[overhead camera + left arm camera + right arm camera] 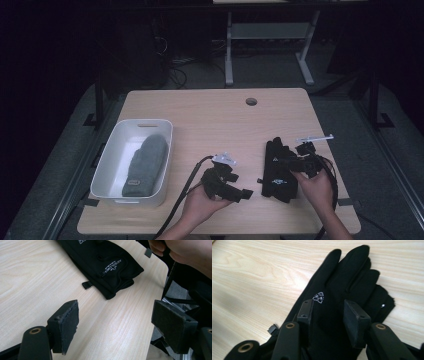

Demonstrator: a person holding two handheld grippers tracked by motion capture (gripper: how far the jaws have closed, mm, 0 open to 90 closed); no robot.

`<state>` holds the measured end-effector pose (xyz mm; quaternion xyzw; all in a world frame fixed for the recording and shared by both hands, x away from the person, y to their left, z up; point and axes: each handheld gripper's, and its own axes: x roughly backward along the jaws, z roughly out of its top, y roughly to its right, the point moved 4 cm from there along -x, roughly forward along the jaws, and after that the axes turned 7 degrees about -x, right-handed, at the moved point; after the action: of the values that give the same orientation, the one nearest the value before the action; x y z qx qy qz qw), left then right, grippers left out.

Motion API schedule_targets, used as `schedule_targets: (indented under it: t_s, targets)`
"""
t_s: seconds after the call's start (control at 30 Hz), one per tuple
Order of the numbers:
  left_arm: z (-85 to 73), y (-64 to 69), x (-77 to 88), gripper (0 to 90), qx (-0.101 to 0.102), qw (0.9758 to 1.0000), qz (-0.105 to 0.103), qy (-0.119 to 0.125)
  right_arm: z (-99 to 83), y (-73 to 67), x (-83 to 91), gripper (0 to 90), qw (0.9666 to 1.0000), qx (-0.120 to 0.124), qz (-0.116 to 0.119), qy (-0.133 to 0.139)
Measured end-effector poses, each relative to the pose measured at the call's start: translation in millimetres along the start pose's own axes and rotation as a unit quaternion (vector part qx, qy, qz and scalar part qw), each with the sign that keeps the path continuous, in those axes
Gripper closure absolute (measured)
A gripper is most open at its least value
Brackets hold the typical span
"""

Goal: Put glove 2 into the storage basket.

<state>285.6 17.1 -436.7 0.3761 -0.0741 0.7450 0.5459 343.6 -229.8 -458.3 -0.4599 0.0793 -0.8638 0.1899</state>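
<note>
The right gripper (328, 315), jaws parted, hovers above the black glove (342, 290), whose long axis runs toward frame top.

The black glove's (105, 262) fingers are being cut off by the left gripper view's top edge; its cuff (317, 350) is being hidden behind jaws in the right gripper view.

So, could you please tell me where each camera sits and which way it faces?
High view: above the person's side, looking forward and down on the table; both hands show.
Left gripper view: on the left gripper, facing the black glove; open jaws.
Right gripper view: on the right gripper, over the glove; jaws apart.
Shared: the glove.
</note>
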Motion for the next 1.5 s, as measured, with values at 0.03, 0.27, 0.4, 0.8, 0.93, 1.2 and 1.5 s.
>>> schedule_targets:
  t_s: [0.03,0.27,0.4,0.8,0.93,1.2,1.5]
  targets:
    - [0.1,-1.3,-2.6,22.1,0.004,1.0,-0.001,-0.002,-0.3,1.5,4.2,59.8,0.9999,0.005,0.005,0.012]
    - [2.4,-1.7,-10.5,23.0,0.006,1.0,-0.002,-0.005,-14.4,10.4,17.1,73.4,1.0,0.004,0.002,0.005]
    - [3.6,-3.7,-18.0,23.5,0.015,0.9999,-0.003,-0.008,-25.7,14.1,16.0,80.7,0.9999,0.004,0.007,-0.007]
    - [6.3,-12.7,-36.4,24.1,0.037,0.9991,-0.004,-0.02,-42.5,6.1,4.8,82.5,0.9991,-0.004,0.037,-0.019]
    - [7.6,-16.2,-43.3,24.5,0.047,0.9986,-0.005,-0.024,-44.5,-1.1,2.6,79.9,0.9984,0.002,0.051,-0.024]
    - [14.9,-13.5,-57.0,30.2,0.051,0.9982,-0.005,-0.032,-27.7,12.2,9.6,49.3,0.9987,-0.018,0.046,0.017]
    - [15.8,-17.5,-72.8,32.2,0.053,0.9968,0.015,-0.058,-11.8,37.0,-4.8,39.7,0.9964,-0.076,0.03,0.024]
